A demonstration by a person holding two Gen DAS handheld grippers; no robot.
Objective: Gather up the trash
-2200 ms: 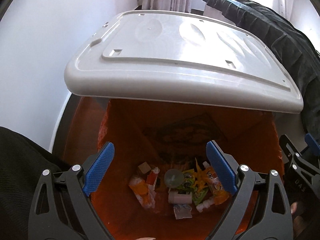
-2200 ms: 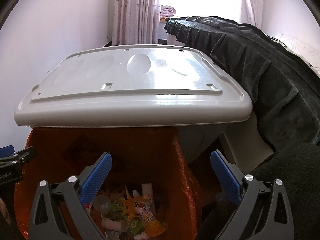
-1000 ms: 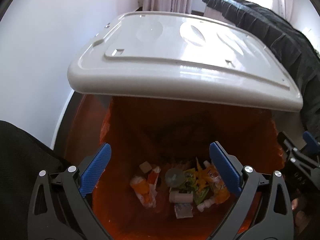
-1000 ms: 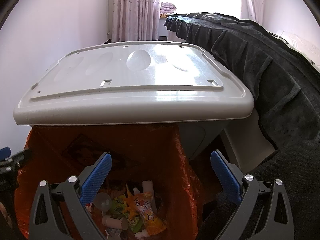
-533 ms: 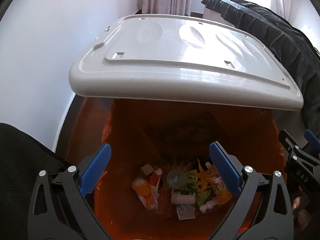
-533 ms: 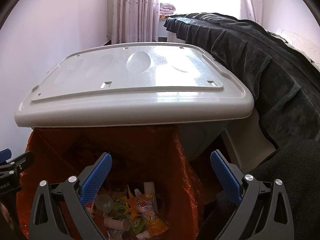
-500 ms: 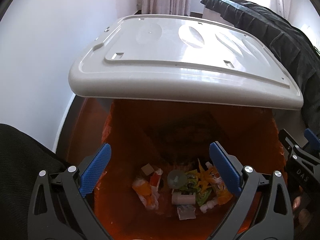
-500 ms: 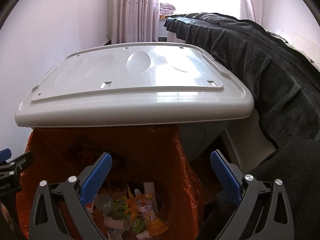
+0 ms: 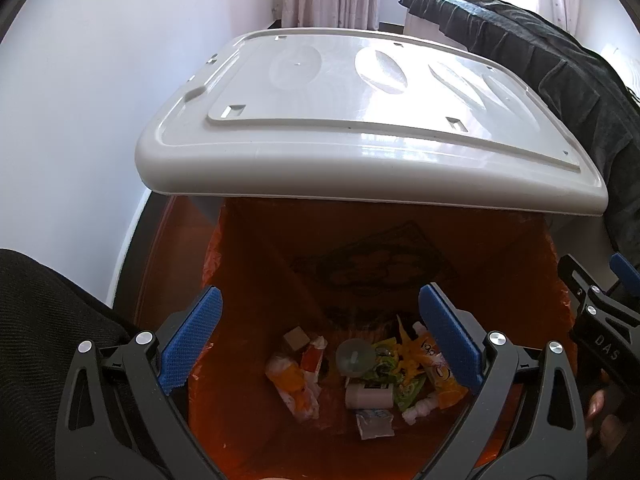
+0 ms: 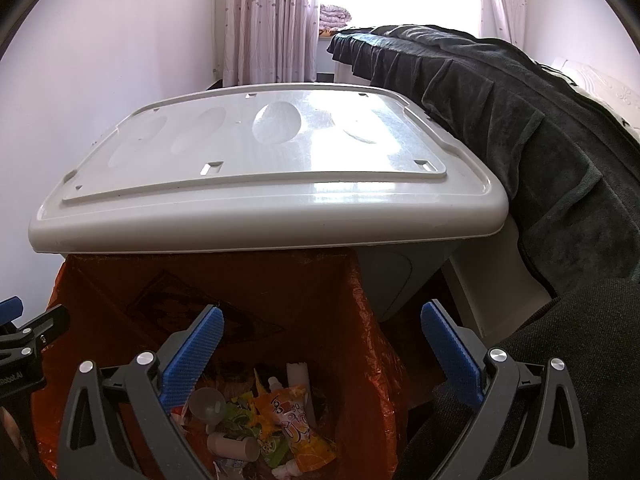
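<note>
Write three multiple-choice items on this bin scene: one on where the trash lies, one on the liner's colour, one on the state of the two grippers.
1. Where does the trash lie?
A. on the lid
B. at the bottom of the bin liner
C. on the dark blanket

2. What colour is the bin liner?
A. orange
B. green
C. white

3. How are the left gripper and right gripper?
A. both open, empty
B. both shut on wrappers
C. left shut, right open

Answers: 1 B, the wrappers sit deep inside the liner. 2 A, its walls are orange. 3 A, each pair of fingers is spread with nothing between.
</note>
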